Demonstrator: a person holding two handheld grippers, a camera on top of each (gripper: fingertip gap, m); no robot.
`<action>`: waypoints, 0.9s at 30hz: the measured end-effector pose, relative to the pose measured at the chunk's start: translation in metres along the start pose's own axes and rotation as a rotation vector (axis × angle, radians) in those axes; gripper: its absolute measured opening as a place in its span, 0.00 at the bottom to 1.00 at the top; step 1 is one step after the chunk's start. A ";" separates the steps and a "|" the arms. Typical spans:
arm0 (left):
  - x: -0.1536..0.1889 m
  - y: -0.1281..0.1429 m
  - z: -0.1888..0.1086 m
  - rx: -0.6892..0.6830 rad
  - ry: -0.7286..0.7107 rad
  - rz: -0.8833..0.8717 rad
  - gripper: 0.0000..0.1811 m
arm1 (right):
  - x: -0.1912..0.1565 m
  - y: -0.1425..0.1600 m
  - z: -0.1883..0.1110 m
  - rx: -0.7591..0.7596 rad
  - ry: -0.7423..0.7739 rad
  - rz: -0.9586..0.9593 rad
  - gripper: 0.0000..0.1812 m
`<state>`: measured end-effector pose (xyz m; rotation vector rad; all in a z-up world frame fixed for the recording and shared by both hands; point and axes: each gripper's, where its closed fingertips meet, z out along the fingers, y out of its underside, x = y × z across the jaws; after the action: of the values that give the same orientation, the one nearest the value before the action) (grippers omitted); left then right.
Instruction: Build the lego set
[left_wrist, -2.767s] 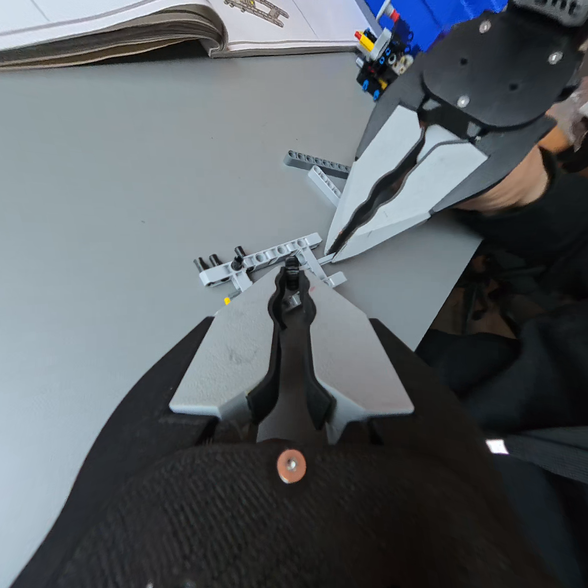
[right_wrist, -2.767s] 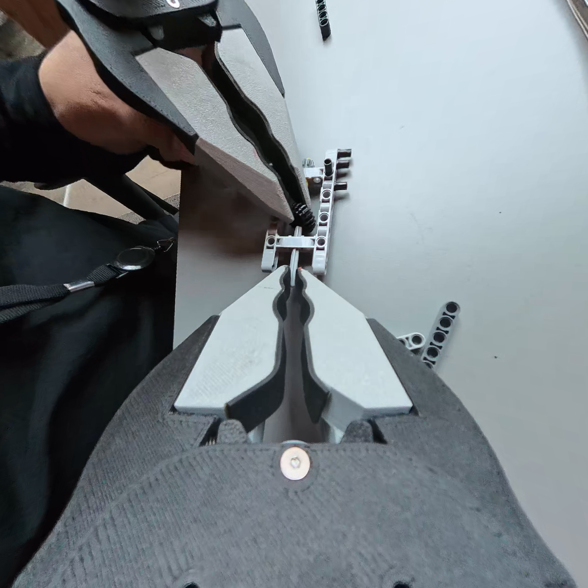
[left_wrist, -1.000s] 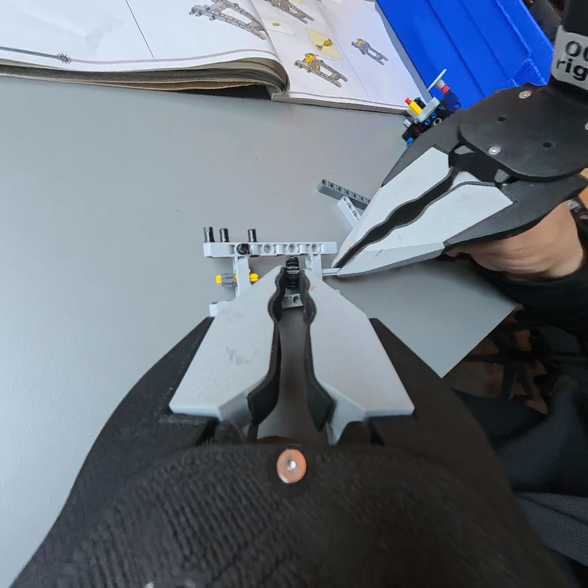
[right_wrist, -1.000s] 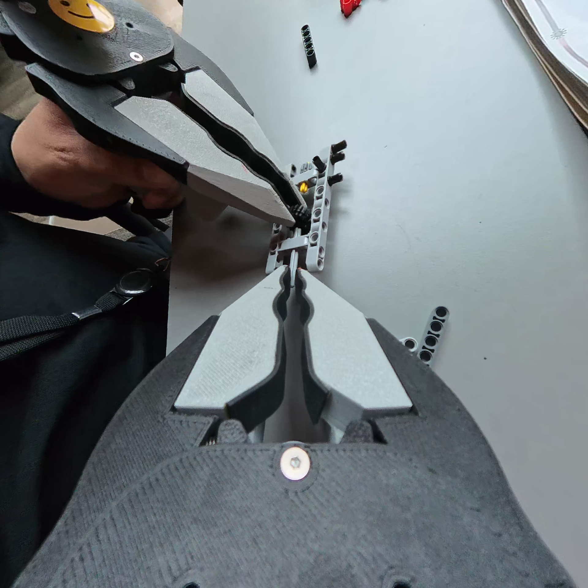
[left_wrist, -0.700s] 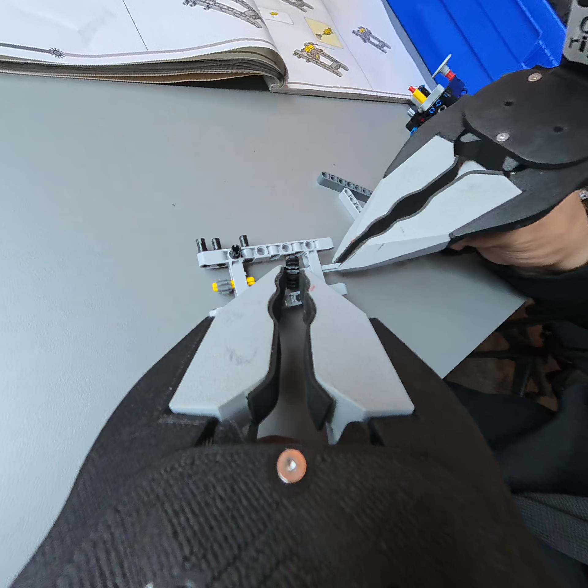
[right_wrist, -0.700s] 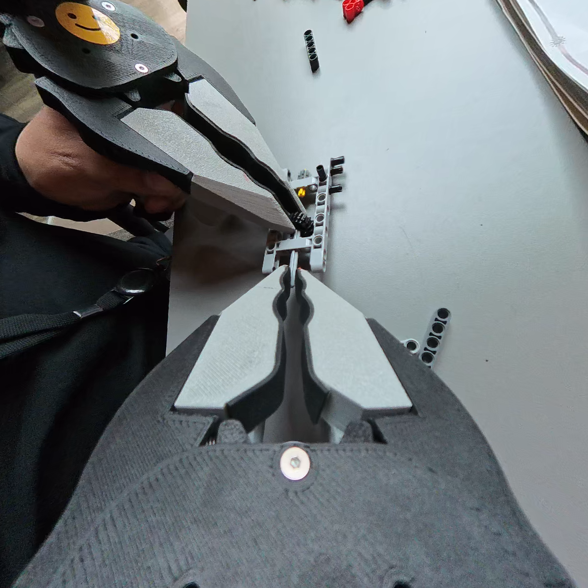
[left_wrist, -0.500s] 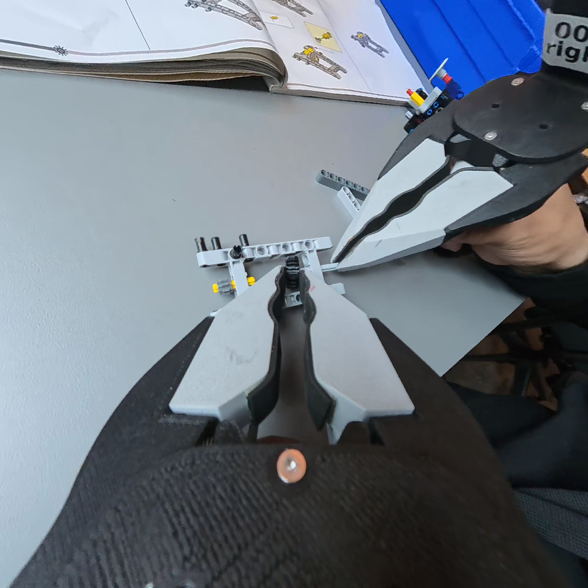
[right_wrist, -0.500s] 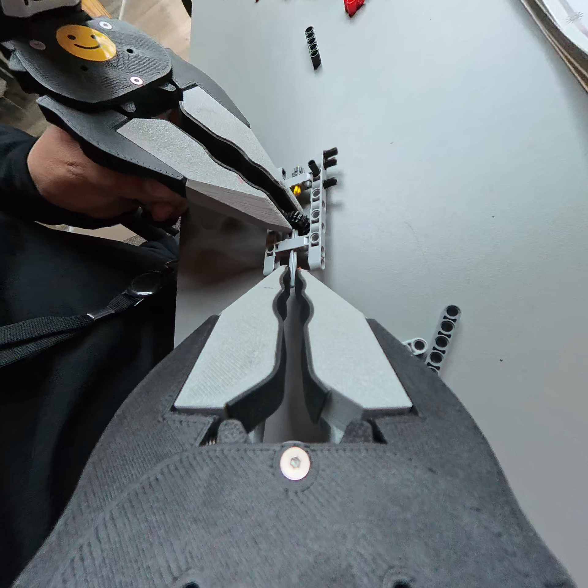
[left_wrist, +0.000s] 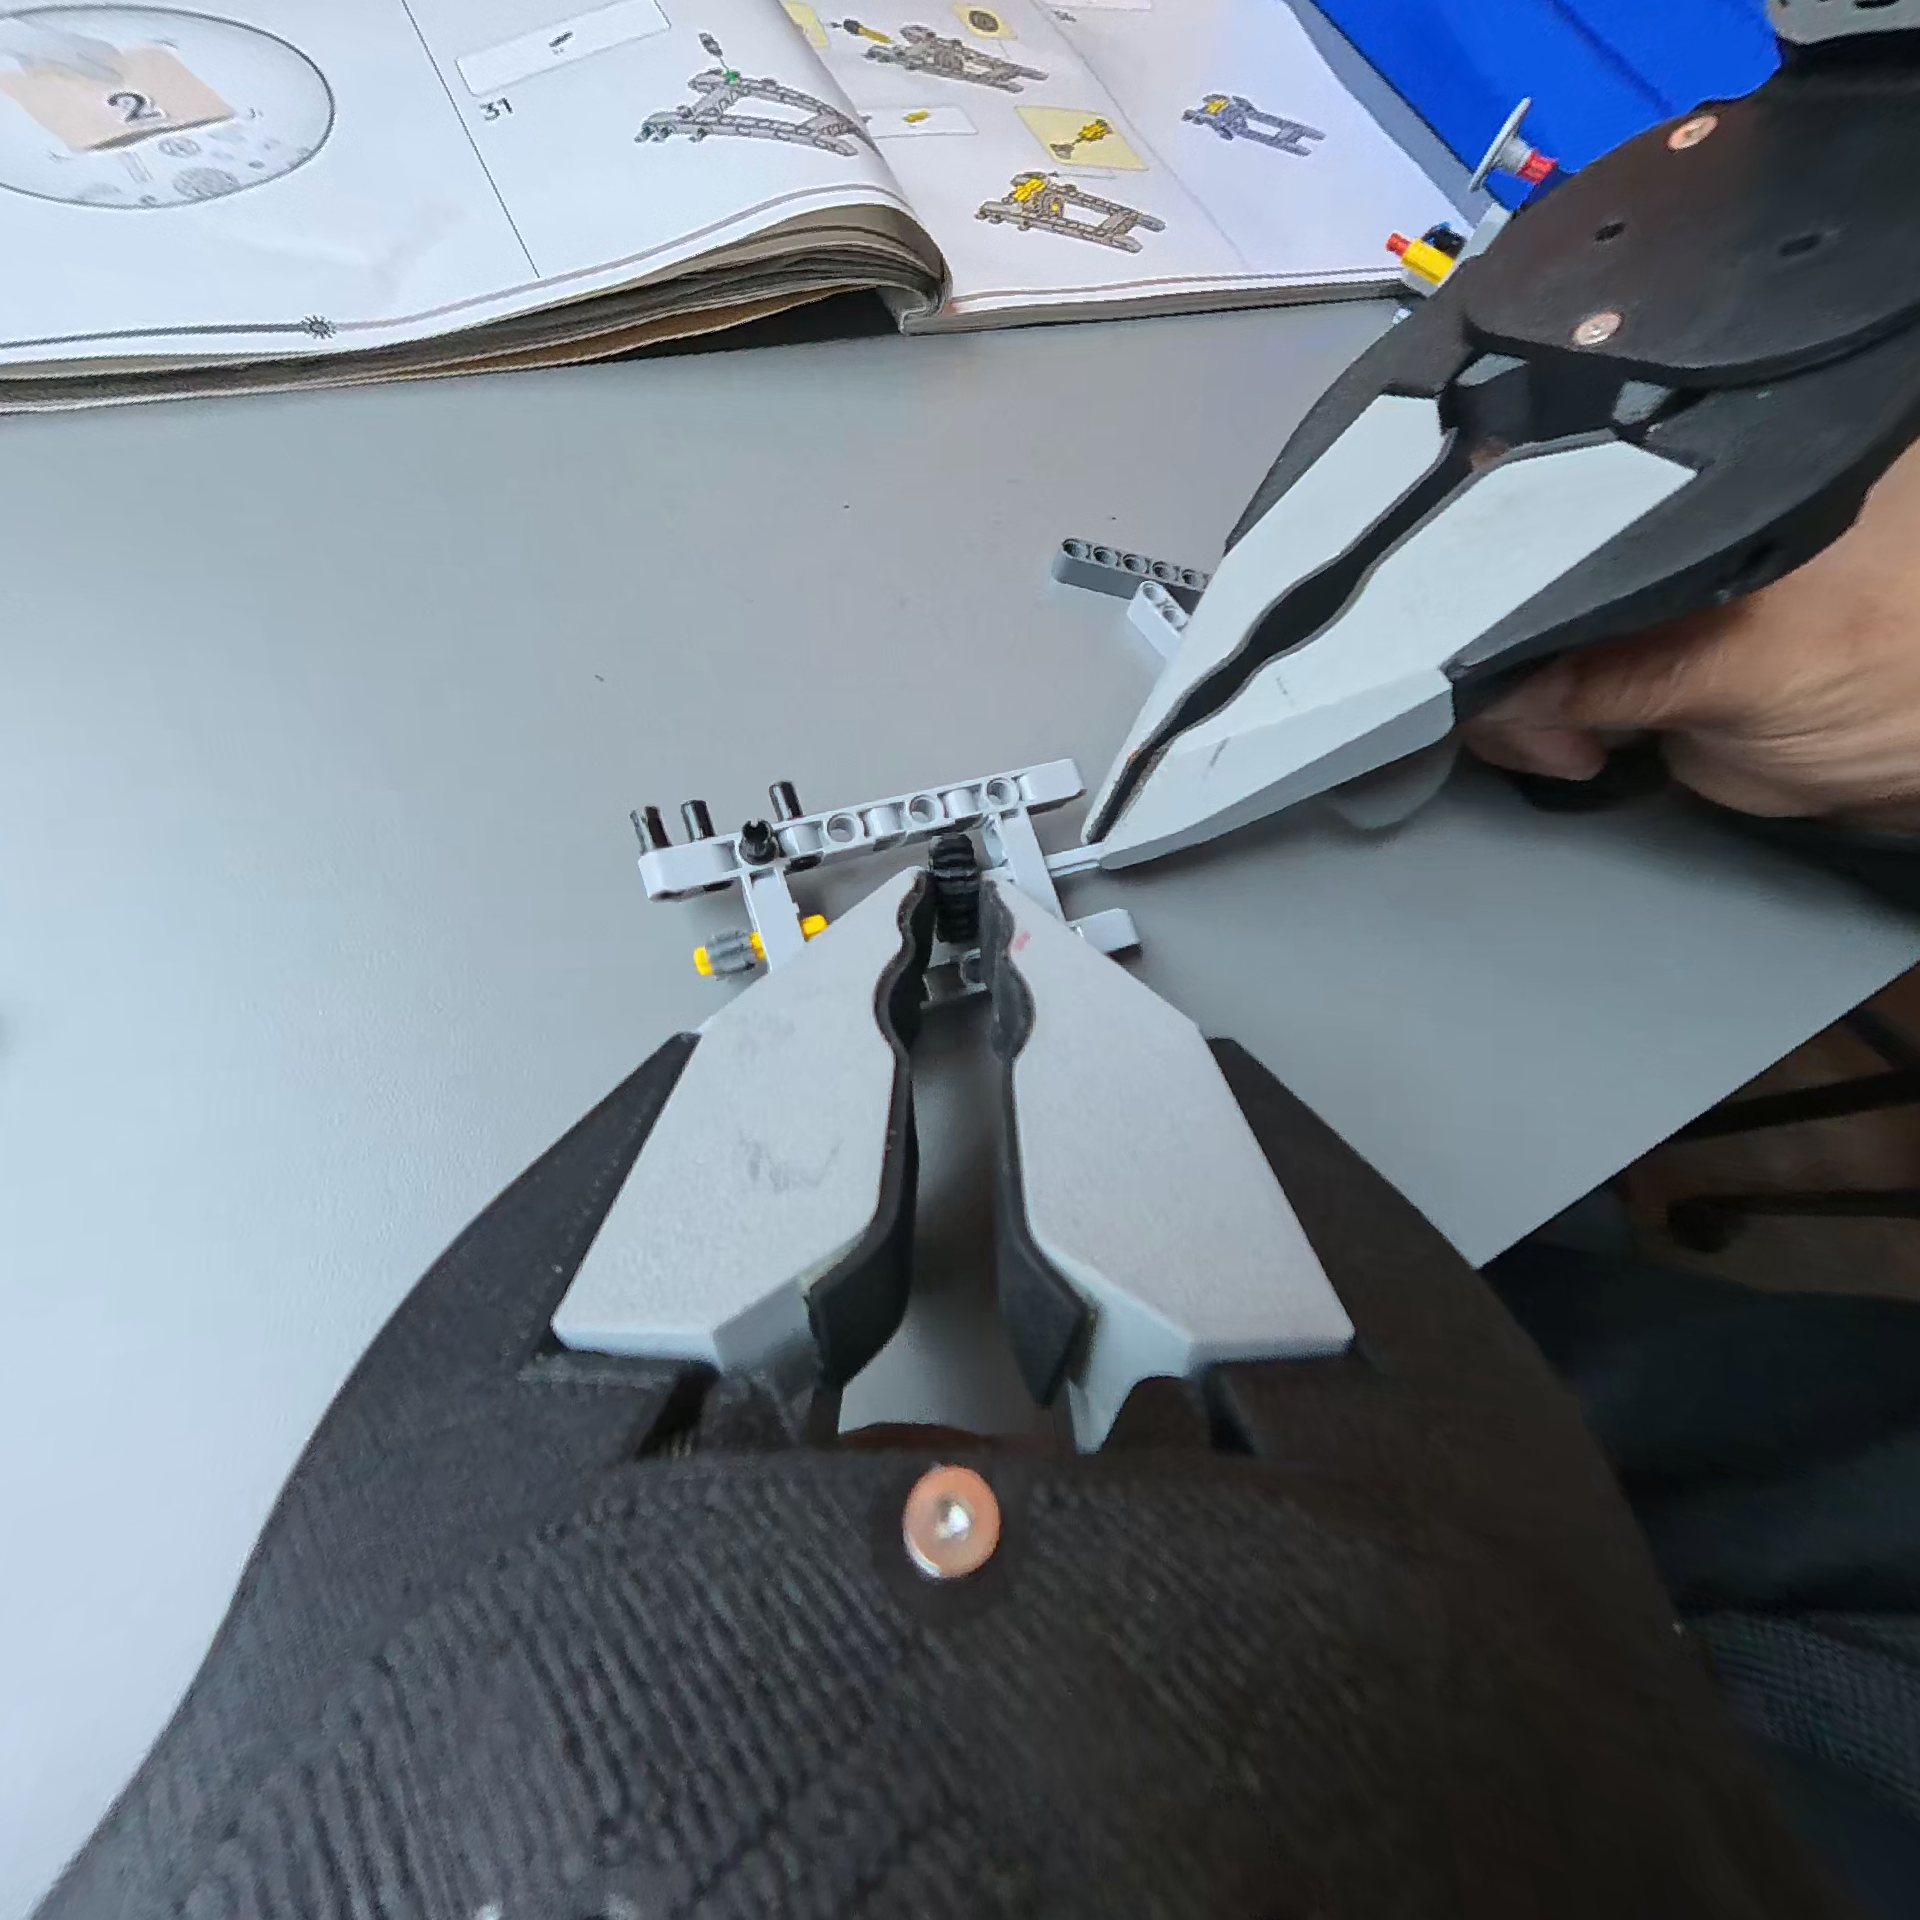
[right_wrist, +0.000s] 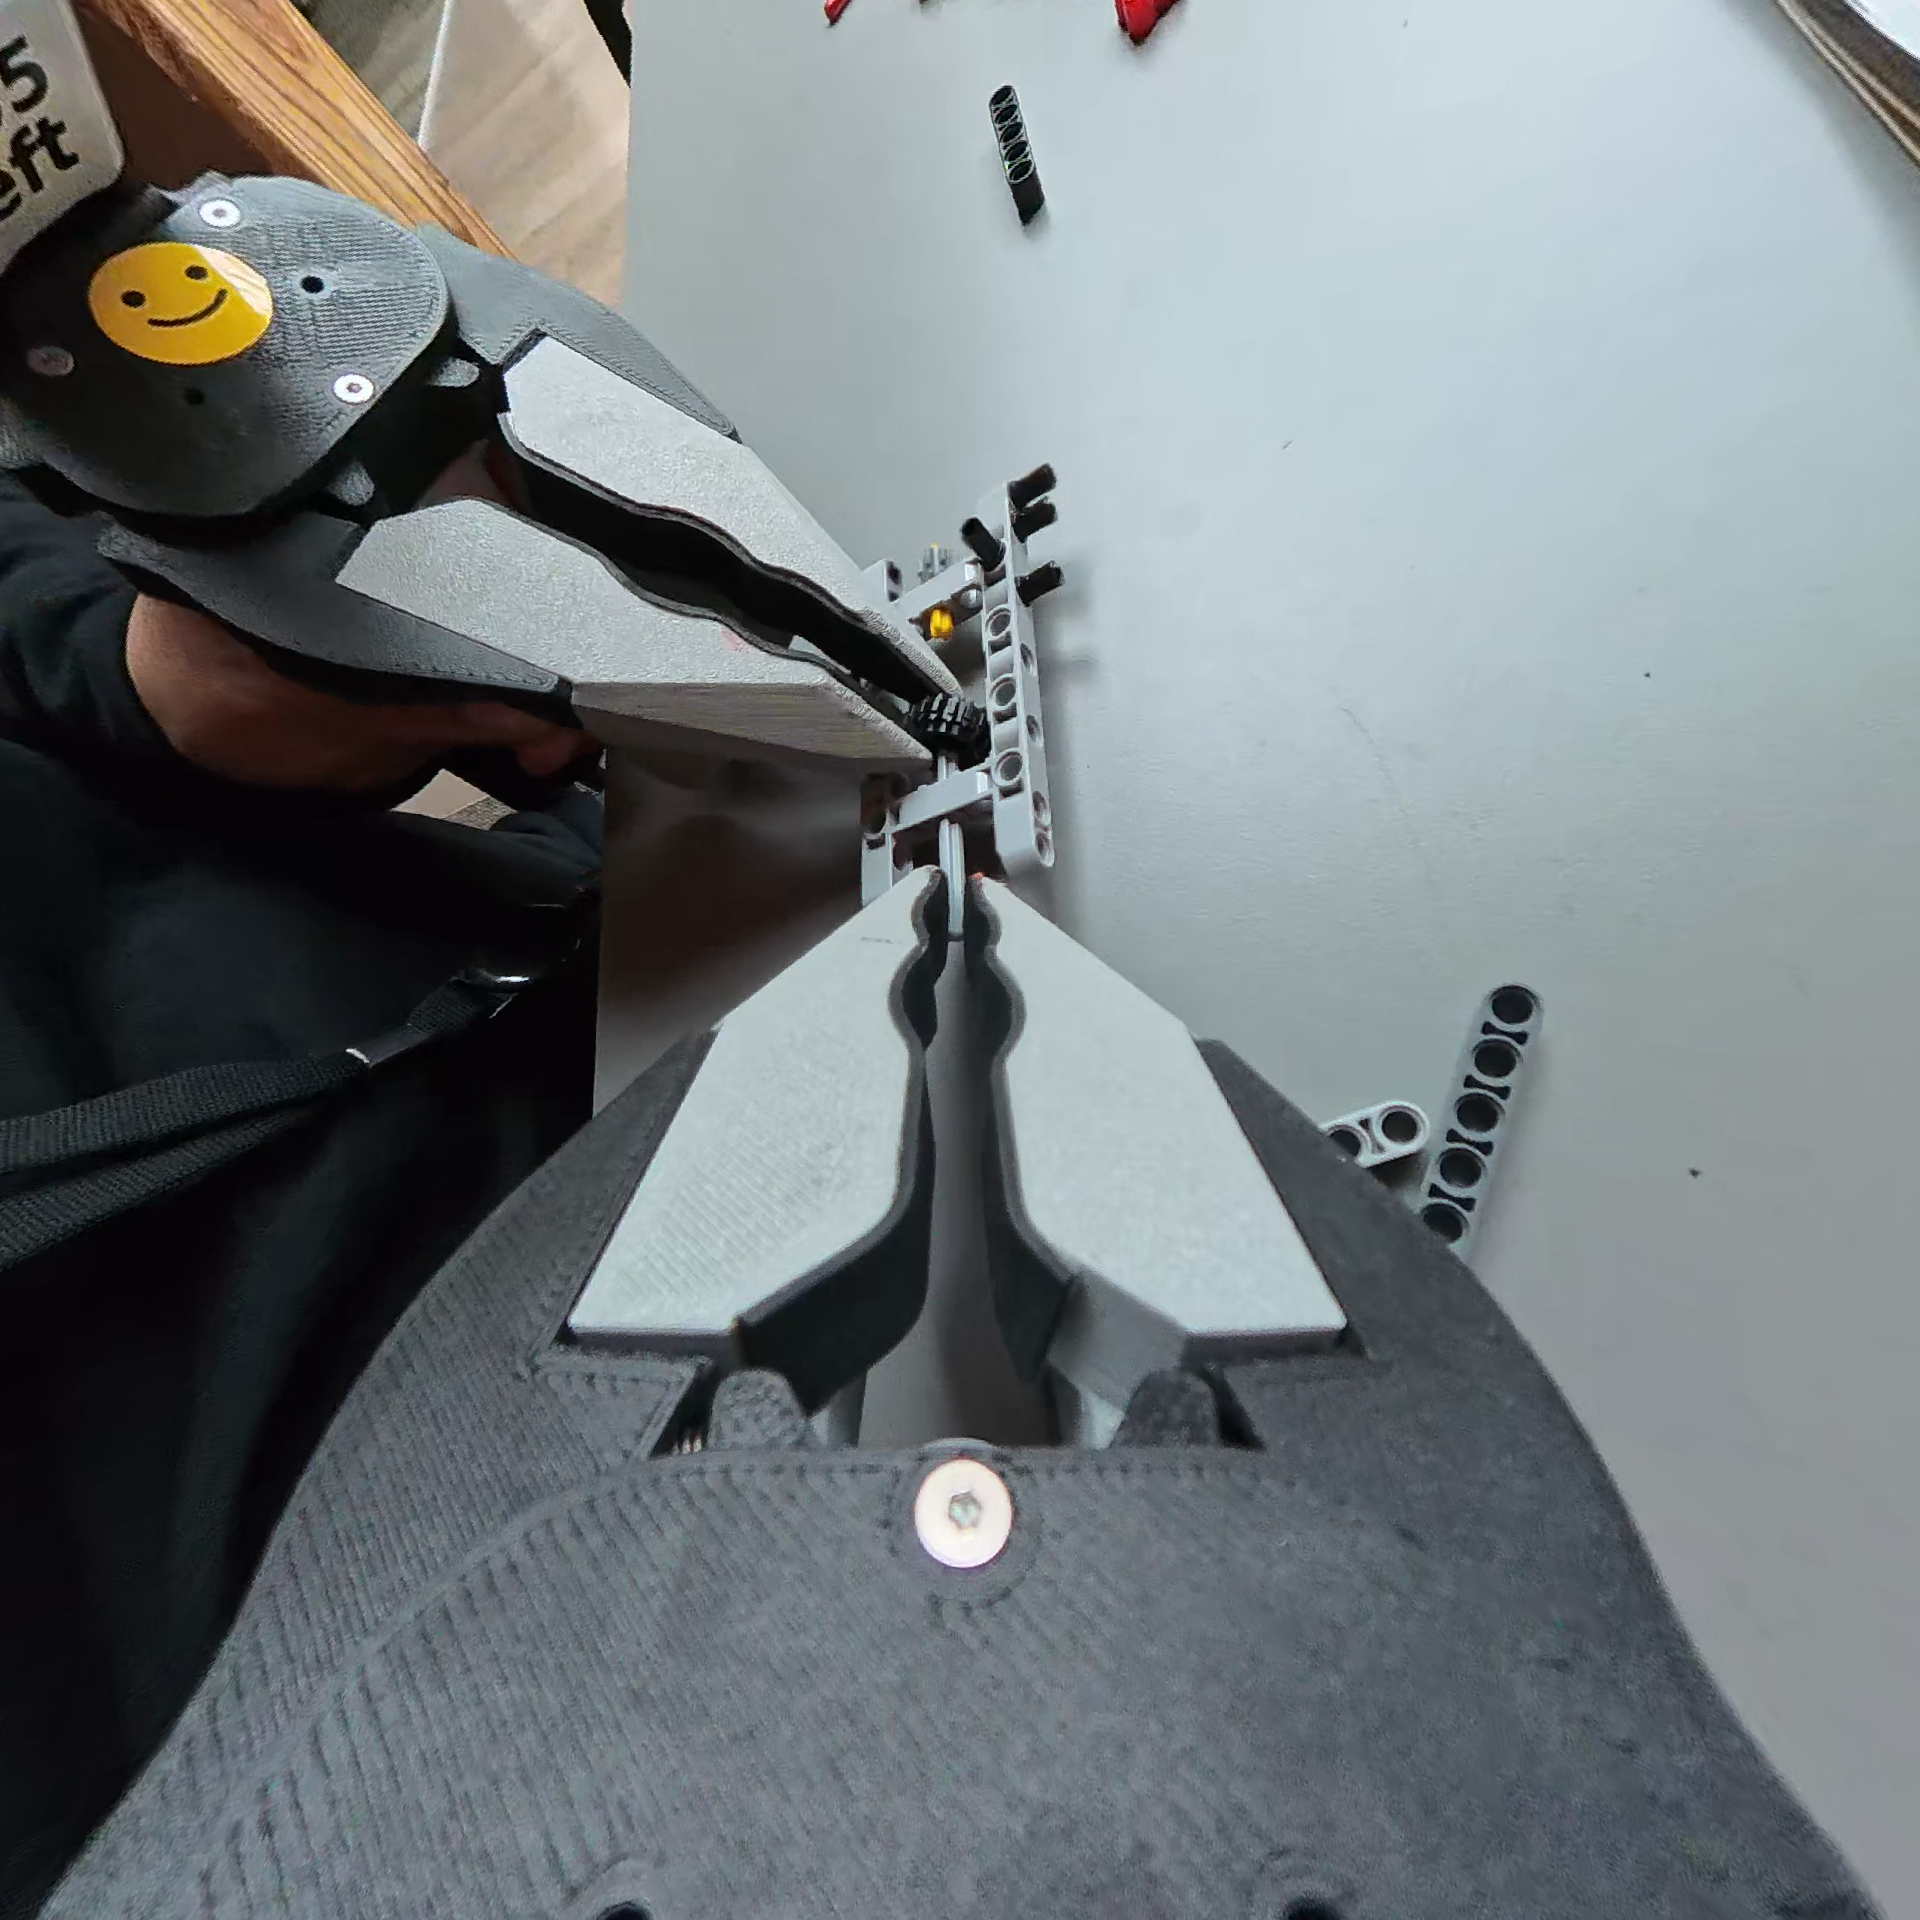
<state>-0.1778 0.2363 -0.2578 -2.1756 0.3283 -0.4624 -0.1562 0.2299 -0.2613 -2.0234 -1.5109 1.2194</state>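
A light grey Technic frame (left_wrist: 914, 821) with black pins and a yellow bush lies near the table's front edge; it also shows in the right wrist view (right_wrist: 1013, 675). My left gripper (left_wrist: 954, 896) is shut on a small black gear (left_wrist: 952, 878) between the frame's beams. My right gripper (right_wrist: 961, 896) is shut on a thin grey axle (right_wrist: 951, 862) that runs through the frame toward the gear (right_wrist: 945, 722). In the left wrist view the right gripper (left_wrist: 1103, 844) holds the axle's end (left_wrist: 1070, 857) from the right.
An open instruction book (left_wrist: 520, 187) lies at the back, a blue bin (left_wrist: 1538, 62) at the back right. Loose grey beams (left_wrist: 1132, 569) lie behind the right gripper, also in the right wrist view (right_wrist: 1475, 1112). A black beam (right_wrist: 1016, 151) and red parts (right_wrist: 1143, 16) lie farther off. The table edge (left_wrist: 1662, 1132) is close. Only a small space, under 4 cm, lies between the two pairs of fingers. Both grippers' tips are roughly 20 cm from the open instruction book (left_wrist: 520, 187).
Both grippers keep their grips. The frame has tilted and shifted slightly on the table, and both cameras have moved a little so more of the book shows.
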 end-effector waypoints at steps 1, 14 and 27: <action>0.000 0.000 0.000 0.001 0.000 0.006 0.03 | 0.000 0.000 0.000 0.001 -0.003 0.005 0.00; 0.002 0.003 -0.003 -0.004 0.040 -0.031 0.04 | -0.003 0.000 0.000 0.003 -0.067 0.060 0.00; -0.001 0.002 -0.003 0.007 -0.016 -0.130 0.03 | -0.006 -0.005 0.001 0.035 -0.011 0.010 0.00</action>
<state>-0.1799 0.2331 -0.2583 -2.2012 0.1766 -0.5170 -0.1601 0.2264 -0.2556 -2.0077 -1.4753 1.2540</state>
